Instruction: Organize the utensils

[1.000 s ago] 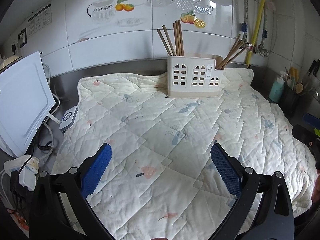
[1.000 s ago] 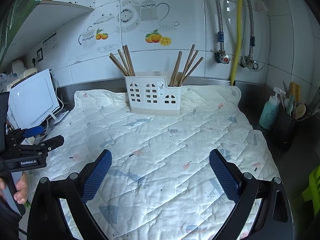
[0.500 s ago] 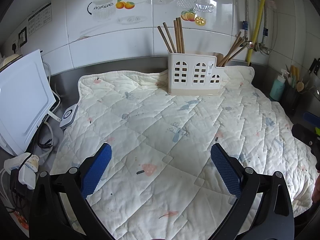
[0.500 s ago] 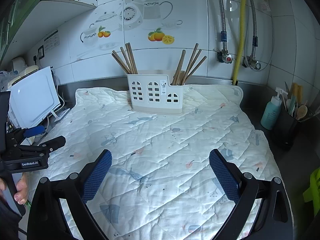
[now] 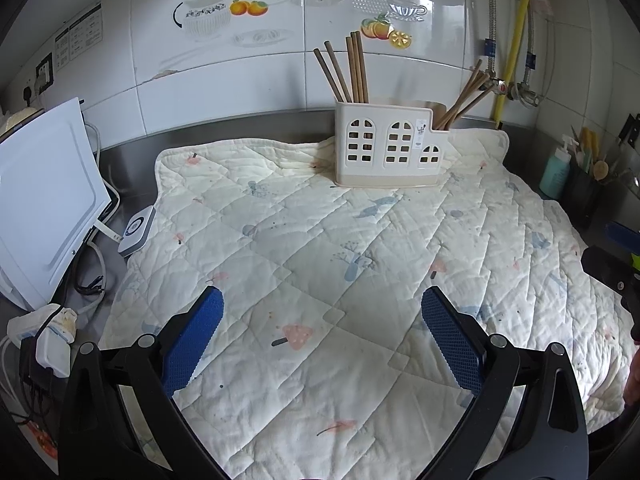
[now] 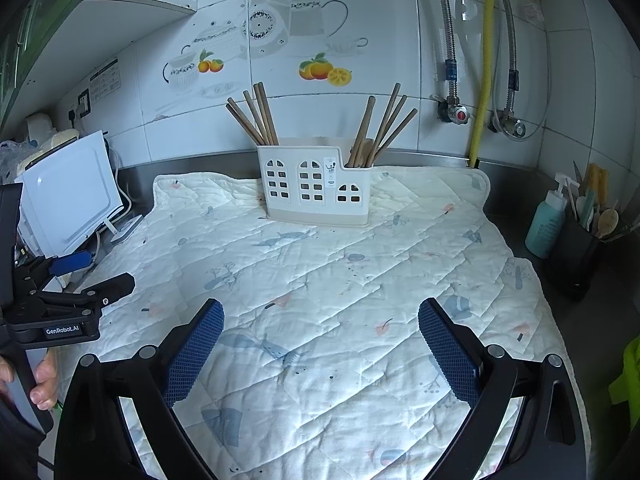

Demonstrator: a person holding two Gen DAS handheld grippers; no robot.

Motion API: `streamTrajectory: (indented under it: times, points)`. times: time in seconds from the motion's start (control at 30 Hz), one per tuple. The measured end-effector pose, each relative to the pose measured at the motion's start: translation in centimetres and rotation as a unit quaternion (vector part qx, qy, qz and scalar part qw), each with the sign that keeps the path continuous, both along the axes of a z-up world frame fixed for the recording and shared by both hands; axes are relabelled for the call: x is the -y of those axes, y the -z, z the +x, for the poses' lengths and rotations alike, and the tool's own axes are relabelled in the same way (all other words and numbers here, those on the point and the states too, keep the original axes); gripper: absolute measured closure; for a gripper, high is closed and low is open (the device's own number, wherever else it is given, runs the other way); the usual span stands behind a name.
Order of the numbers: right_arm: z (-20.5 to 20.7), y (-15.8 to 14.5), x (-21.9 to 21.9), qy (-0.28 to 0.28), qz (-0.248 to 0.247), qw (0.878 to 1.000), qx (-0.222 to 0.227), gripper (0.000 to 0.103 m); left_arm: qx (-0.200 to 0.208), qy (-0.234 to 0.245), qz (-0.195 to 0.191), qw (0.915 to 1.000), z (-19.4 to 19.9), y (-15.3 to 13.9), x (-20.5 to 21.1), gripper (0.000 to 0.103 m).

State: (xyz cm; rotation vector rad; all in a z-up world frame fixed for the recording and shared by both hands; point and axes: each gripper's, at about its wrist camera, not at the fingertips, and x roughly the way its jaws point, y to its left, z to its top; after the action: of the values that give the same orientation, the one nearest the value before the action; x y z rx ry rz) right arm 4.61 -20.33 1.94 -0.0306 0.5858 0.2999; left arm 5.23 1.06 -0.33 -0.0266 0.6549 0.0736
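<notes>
- The steel desk (image 6: 520, 184) carries a quilted cloth (image 6: 340, 280) that covers most of it, pale cream with small printed motifs.
- A white appliance (image 5: 44, 200) stands at 9 o'clock off the cloth, with a small white box (image 5: 136, 230) just beside the cloth's edge.
- The utensil holder (image 6: 316, 186) – white, with window-shaped cut-outs – sits at 12 o'clock on the far part of the cloth, near the tiled wall.
- One bunch of wooden chopsticks (image 6: 256, 116) stands in its left compartment, leaning left; a second bunch (image 6: 386, 124) stands in the lower right compartment, fanning to the right.
- A black pot of utensils (image 6: 580, 248) and a teal pump bottle (image 6: 546, 224) stand at 3 o'clock, off the cloth.
- The left gripper (image 5: 322, 312) hangs above the near cloth, its blue-padded fingers (image 5: 192, 336) spread wide and holding nothing.
- The right gripper (image 6: 320, 324) – likewise above the near cloth – has its fingers (image 6: 448, 350) spread wide, nothing between them.
</notes>
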Motion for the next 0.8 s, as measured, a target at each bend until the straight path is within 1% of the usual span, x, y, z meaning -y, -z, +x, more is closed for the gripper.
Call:
streamTrajectory:
  times: [0.8]
  points:
    - [0.54,0.59,-0.2,-0.006,0.002,1.0,-0.009,0.008,-0.006,0.0,0.0,1.0,0.47,0.54,0.21,0.005]
